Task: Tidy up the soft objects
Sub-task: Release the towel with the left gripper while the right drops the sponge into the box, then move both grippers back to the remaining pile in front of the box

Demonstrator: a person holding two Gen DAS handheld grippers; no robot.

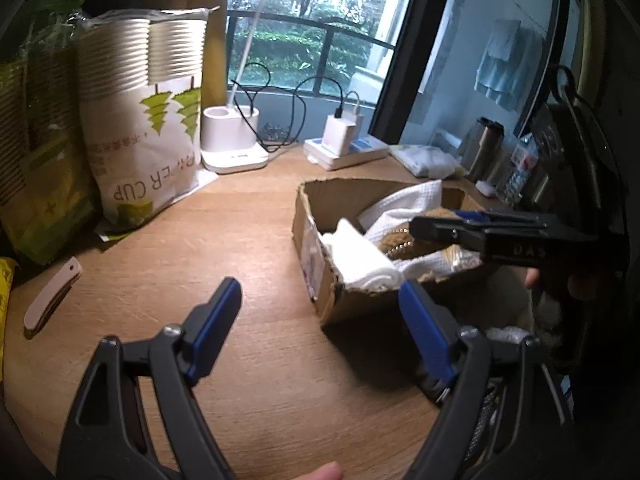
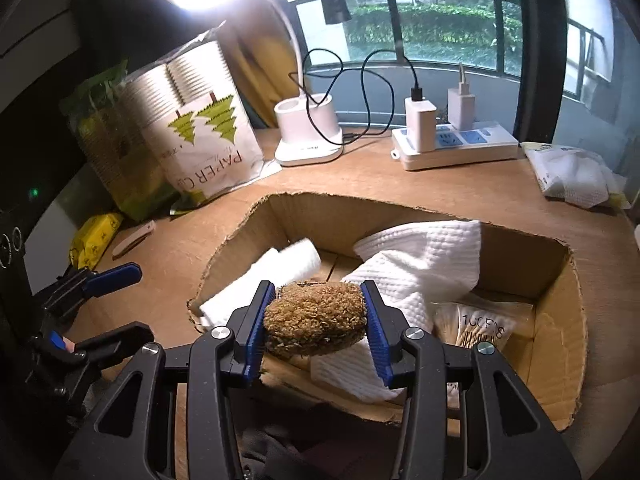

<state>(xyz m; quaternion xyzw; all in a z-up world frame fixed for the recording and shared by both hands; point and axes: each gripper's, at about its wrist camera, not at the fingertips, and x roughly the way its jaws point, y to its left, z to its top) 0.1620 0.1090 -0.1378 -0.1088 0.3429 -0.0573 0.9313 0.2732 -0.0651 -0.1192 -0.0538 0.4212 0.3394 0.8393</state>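
Observation:
My right gripper (image 2: 316,322) is shut on a round brown fuzzy pad (image 2: 315,325) and holds it just above the open cardboard box (image 2: 560,320). White cloths (image 2: 424,264) and a rolled white towel (image 2: 280,268) lie inside the box, with a packet of cotton swabs (image 2: 476,328) at the right. In the left wrist view the box (image 1: 320,216) sits ahead and to the right, and the right gripper (image 1: 424,229) reaches in over the brown pad (image 1: 394,242). My left gripper (image 1: 320,312) stands open over the bare wooden desk (image 1: 224,232), left of the box, with nothing between its fingers.
A bag of paper cups (image 1: 148,120) and a green pack (image 1: 36,168) stand at the back left. A white lamp base (image 1: 232,144) and a power strip (image 1: 344,152) with chargers and cables sit by the window. A folded knife (image 1: 52,298) lies on the left.

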